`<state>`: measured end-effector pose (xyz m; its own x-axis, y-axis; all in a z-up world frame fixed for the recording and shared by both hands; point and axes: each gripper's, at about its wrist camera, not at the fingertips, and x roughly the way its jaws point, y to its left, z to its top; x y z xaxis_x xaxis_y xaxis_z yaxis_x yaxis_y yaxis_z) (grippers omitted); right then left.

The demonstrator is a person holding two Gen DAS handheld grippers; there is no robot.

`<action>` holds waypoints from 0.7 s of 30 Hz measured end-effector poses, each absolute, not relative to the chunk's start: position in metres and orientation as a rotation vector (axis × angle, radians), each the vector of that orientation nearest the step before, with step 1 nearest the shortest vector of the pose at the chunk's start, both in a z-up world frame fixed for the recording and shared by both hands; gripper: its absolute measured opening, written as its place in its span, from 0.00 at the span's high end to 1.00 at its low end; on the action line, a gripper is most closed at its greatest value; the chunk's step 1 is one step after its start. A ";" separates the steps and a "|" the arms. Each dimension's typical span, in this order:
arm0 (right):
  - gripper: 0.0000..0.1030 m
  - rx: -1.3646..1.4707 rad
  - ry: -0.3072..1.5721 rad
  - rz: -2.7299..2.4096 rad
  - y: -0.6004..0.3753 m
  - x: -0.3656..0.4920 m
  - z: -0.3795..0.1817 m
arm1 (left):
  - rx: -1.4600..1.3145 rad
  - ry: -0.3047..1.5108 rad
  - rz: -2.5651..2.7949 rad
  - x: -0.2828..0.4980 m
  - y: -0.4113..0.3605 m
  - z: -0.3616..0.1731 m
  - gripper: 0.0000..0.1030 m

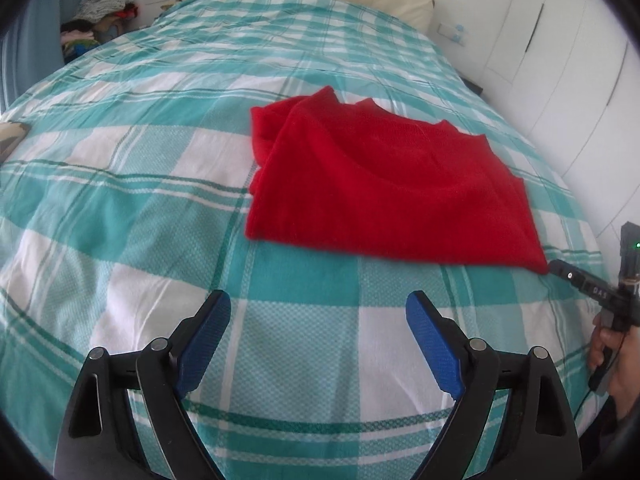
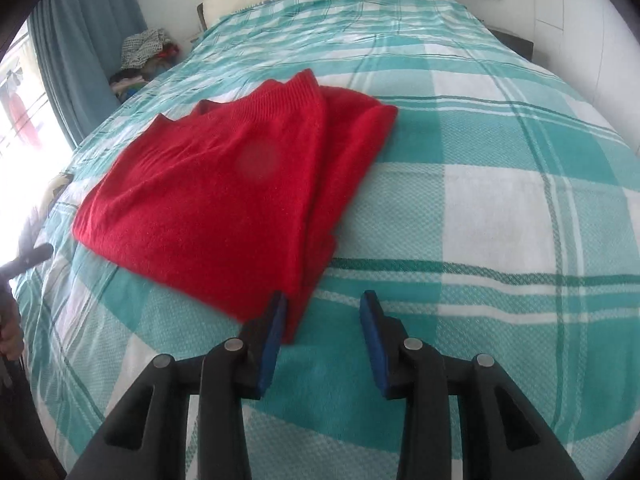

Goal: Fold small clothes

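Left gripper [image 1: 318,310]: black linkage arms ending in two blue pads [image 1: 208,340], jaws spread wide with nothing between them, angled downward. Right gripper [image 2: 324,308]: same build, blue pads [image 2: 374,340] set at a narrower gap, also angled downward; nothing is pressed between the pads, the left-hand pad lying just at the edge of a red fabric corner. In the left wrist view the right gripper appears at the far right edge as a black body with a small green light, held by the person's right hand [image 1: 612,352], fingers wrapped round its handle. In the right wrist view the left hand [image 2: 10,332] shows only partly at the left edge
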<state>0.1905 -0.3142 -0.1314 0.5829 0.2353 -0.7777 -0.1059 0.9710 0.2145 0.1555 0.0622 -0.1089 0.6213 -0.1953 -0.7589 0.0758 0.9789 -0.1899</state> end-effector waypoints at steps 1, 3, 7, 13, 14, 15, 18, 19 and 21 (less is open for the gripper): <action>0.60 0.166 0.890 0.190 -0.318 0.182 -0.126 | -0.141 0.886 -0.147 0.151 0.058 -0.113 0.10; 0.56 0.195 0.832 0.191 -0.321 0.166 -0.121 | -0.120 0.896 -0.132 0.148 0.049 -0.122 0.10; 0.56 0.232 0.794 0.222 -0.315 0.157 -0.115 | -0.042 0.901 -0.084 0.150 0.037 -0.135 0.10; 0.55 0.244 0.783 0.222 -0.309 0.159 -0.117 | -0.021 0.899 -0.081 0.151 0.035 -0.142 0.07; 0.55 0.253 0.790 0.218 -0.309 0.161 -0.120 | -0.021 0.901 -0.080 0.151 0.035 -0.144 0.07; 0.55 0.260 0.796 0.213 -0.310 0.162 -0.123 | -0.020 0.904 -0.079 0.151 0.035 -0.145 0.07; 0.55 0.272 0.815 0.211 -0.311 0.165 -0.130 | -0.018 0.905 -0.077 0.151 0.034 -0.146 0.06; 0.55 0.277 0.818 0.212 -0.312 0.165 -0.131 | -0.018 0.904 -0.076 0.152 0.034 -0.146 0.06; 0.55 0.290 0.822 0.216 -0.314 0.167 -0.134 | -0.017 0.903 -0.074 0.151 0.034 -0.147 0.06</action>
